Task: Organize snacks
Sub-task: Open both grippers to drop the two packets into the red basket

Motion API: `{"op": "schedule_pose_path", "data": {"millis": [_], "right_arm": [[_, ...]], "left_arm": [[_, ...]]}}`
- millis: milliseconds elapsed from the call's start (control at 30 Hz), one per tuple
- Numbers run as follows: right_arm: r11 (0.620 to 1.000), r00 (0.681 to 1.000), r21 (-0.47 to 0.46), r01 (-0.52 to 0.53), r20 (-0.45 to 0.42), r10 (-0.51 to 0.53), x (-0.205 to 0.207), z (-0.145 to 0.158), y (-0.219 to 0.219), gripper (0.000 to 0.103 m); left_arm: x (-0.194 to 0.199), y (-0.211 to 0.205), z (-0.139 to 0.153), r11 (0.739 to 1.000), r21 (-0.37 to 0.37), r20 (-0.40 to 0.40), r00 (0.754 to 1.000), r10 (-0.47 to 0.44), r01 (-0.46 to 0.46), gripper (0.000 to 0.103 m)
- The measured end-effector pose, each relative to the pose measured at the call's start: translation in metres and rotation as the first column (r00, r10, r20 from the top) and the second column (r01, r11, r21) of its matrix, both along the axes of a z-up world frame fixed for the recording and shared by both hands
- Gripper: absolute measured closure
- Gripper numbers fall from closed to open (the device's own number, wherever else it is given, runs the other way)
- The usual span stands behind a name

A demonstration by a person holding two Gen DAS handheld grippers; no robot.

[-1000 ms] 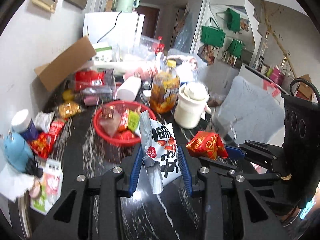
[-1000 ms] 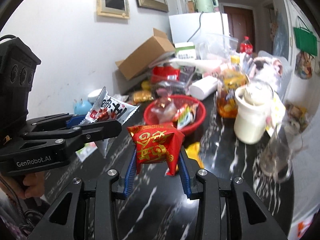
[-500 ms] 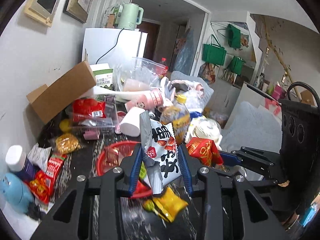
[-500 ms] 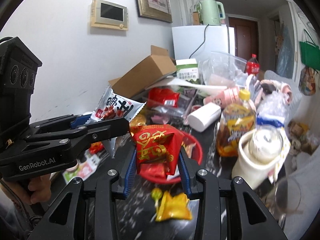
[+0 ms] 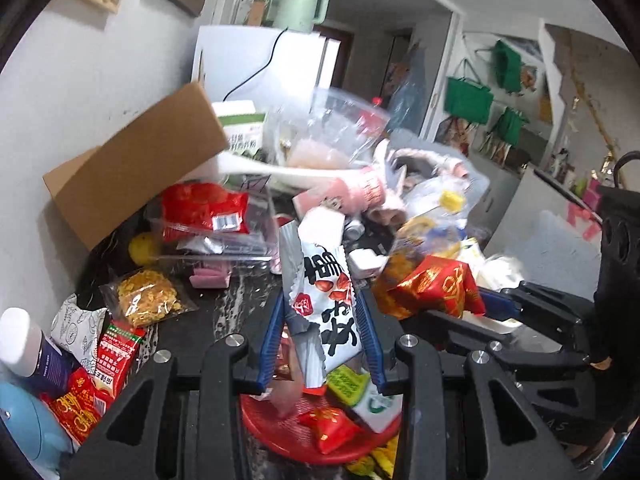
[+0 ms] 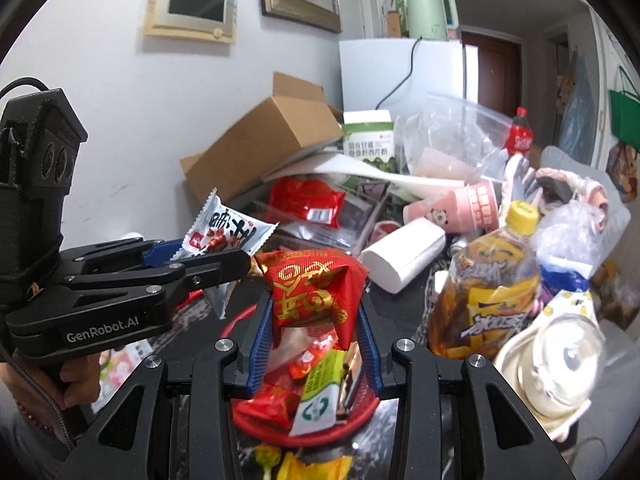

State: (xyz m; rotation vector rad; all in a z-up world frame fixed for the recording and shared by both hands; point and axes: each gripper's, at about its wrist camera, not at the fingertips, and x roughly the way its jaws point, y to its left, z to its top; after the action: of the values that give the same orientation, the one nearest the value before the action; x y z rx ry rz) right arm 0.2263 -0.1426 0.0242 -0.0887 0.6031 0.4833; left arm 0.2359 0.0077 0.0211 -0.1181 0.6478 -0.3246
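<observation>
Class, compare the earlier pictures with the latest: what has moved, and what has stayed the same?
Both grippers advanced over the red plastic basket. Unchanged: left gripper clamps the white-and-silver snack packet, right gripper the red-and-gold snack packet.

Black tongs (image 6: 316,332) with blue ribbed pads (image 6: 260,344), silver screws.

I count two grippers, left gripper (image 5: 322,334) and right gripper (image 6: 316,332), one red basket (image 6: 248,414), one cardboard box (image 6: 256,140), one yellow-capped bottle (image 6: 486,276), one green kettle (image 6: 426,12), and one pink cup (image 6: 460,206).
</observation>
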Motion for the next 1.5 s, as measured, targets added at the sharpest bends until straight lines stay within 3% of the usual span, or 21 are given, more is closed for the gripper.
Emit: {"op": "schedule_pose_path", "data": {"millis": [400, 933, 1500], "right_arm": [[0.996, 0.990, -0.064, -0.061, -0.134, 0.052, 0.030, -0.042, 0.002, 0.064], [0.984, 0.962, -0.149, -0.094, -0.269, 0.051, 0.043, -0.077, 0.009, 0.059], [0.982, 0.962, -0.181, -0.058, -0.274, 0.007, 0.042, -0.077, 0.004, 0.041]], "left_arm": [[0.016, -0.017, -0.038, 0.996, 0.085, -0.139, 0.990, -0.011, 0.023, 0.068], [0.033, -0.024, -0.077, 0.988, 0.153, -0.323, 0.946, 0.013, 0.039, 0.068], [0.036, -0.028, -0.083, 0.972, 0.234, -0.357, 0.931, 0.072, 0.015, 0.060]]}}
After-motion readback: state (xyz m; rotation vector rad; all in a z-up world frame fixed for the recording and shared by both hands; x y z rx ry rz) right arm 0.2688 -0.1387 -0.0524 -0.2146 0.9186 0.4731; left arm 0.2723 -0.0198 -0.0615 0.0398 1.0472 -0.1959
